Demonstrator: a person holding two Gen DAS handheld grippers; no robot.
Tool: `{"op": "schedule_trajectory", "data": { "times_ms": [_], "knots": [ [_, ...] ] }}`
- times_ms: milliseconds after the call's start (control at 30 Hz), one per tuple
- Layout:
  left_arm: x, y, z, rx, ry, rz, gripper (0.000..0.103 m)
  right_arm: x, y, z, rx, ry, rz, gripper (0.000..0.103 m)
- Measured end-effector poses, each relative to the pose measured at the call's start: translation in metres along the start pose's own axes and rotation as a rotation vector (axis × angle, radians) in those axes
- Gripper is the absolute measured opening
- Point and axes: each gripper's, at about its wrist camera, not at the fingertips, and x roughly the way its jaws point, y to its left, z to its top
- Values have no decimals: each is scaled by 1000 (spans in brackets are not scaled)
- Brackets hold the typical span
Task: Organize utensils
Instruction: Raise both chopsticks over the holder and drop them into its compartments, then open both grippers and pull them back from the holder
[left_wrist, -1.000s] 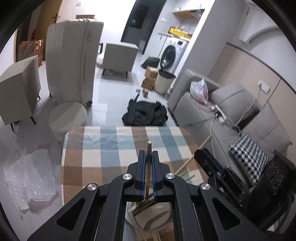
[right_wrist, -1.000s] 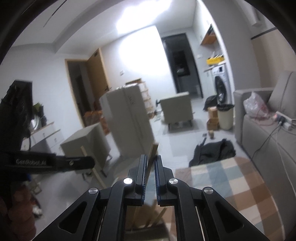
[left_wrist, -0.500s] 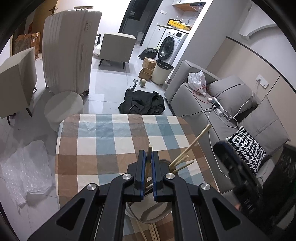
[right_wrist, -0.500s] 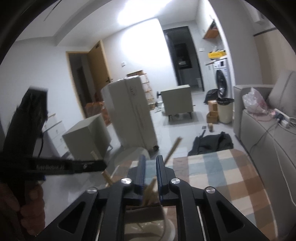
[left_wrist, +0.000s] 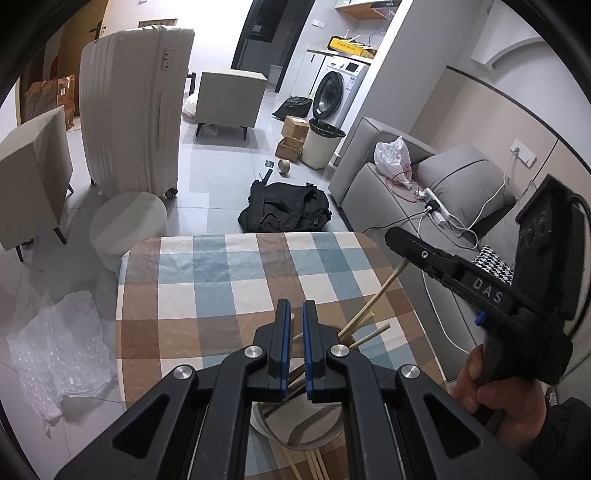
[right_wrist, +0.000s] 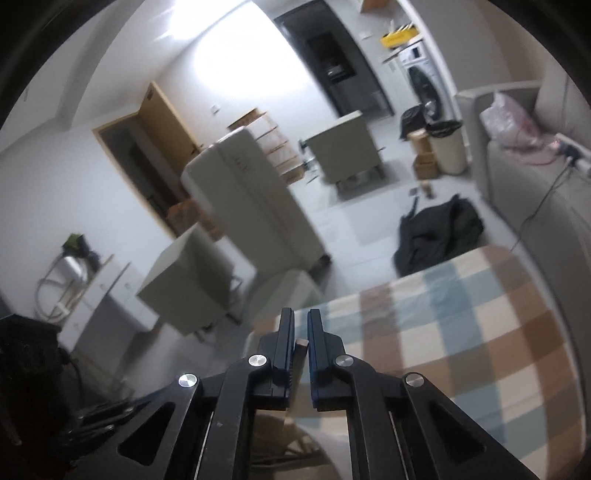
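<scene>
Checked cloth covers the table (left_wrist: 229, 280). At its near edge stands a cup (left_wrist: 295, 424) of chopsticks (left_wrist: 369, 306) — three ends fan up to the right. Left gripper (left_wrist: 293, 325) is pinched on one chopstick over the cup. Right gripper (right_wrist: 301, 332), its jaws just closing, nips another chopstick (right_wrist: 301, 345); its side reads "DAS".

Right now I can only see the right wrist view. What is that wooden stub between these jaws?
Observer: It looks like the top of a long chopstick leaning out of a cup. The right gripper has just closed on it.
Operator: And the other gripper?
Observer: The left gripper is shut on a second chopstick over that cup.
Operator: Are there more sticks anywhere?
Observer: Loose chopsticks lie on the checked tablecloth beside the cup.
</scene>
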Motion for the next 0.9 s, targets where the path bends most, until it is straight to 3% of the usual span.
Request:
{"op": "schedule_trajectory", "data": {
  "times_ms": [300,467,800,833,900],
  "knots": [
    [-1,1,1,-4,-2,-9,1,-22,48,-2,-274,-113,-26,5],
    [1,2,0,0,5,-4,1,-28,59,-8,-339,-166,-47,5],
    [17,7,-9,-1,104,-47,1,-4,31,-39,-222,29,-3,9],
    [14,8,-9,-4,103,-48,3,-5,29,-39,-209,39,-2,11],
    [7,7,-10,-7,87,-34,10,-14,21,-41,-161,45,5,30]
  ]
}}
